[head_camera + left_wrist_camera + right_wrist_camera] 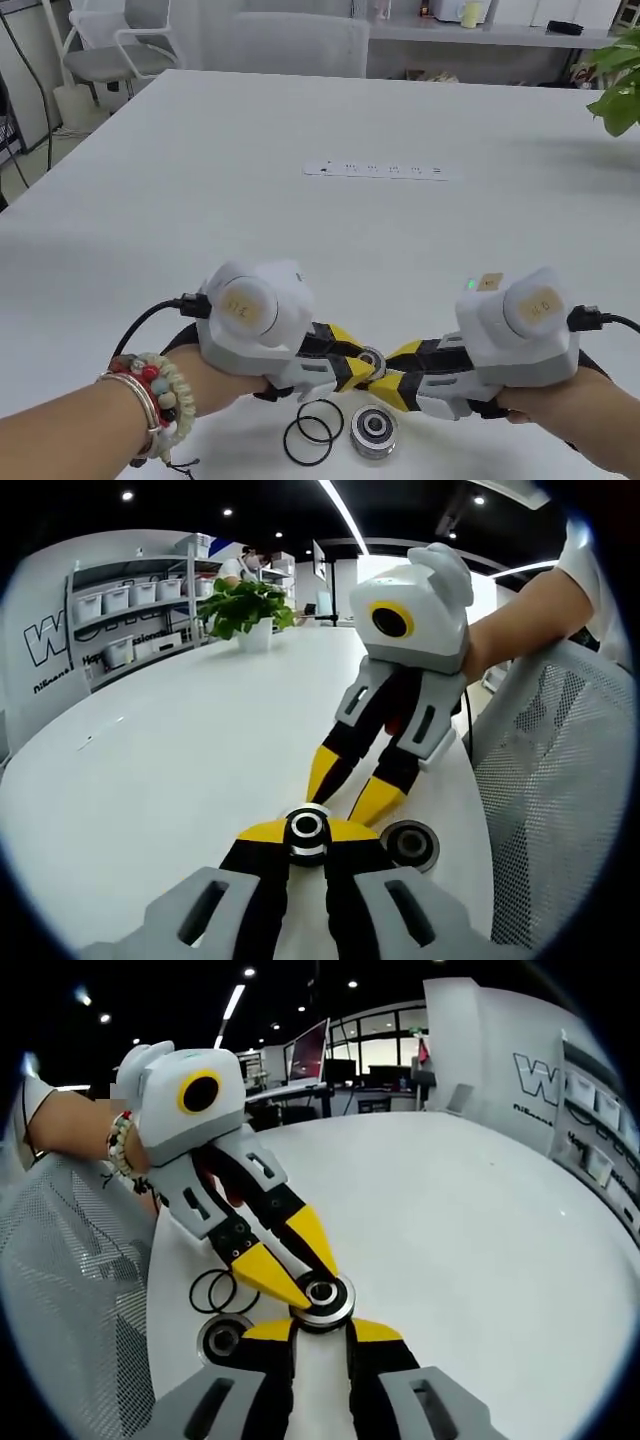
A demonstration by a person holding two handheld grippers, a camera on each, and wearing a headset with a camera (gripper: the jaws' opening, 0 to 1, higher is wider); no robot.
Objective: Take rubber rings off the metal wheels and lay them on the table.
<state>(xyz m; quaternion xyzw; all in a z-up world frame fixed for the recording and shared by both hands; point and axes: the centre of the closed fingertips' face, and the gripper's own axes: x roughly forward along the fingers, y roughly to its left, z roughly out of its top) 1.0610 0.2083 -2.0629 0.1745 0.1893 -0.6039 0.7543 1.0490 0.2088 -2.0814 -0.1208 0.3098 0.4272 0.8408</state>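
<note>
So the metal wheel (371,360) being worked on is up off the table (300,230), hanging between the two grippers right in front of the person. Its outer edge looks dark in the right gripper view, so I'd guess the rubber isn't off it yet.

The left gripper (352,368) has its jaws clamped onto the wheel from one side. The right gripper (393,370) comes in from the opposite side, jaws down to a narrow gap and tips right against the wheel's edge. Honestly can't tell if they've got hold of the rubber or are just touching metal.

Biggest worry imo: that wheel is small, round and slick, and it's only held by the left tips. If the right one tugs hard or off-axis, the wheel could twist and pop out. If the right tips only have a sliver of rubber, they could slip off and the rubber would snap back into place. The two sets of tips are also really crowded together, so they could bump each other.

Just below on the table sit a second wheel (374,430) and two loose rubber rings (312,432), overlapping each other right beside it. A dropped wheel could land on those and scatter them, or roll toward the near edge.

The power strip (375,170) is well apart, so no trouble there.
</note>
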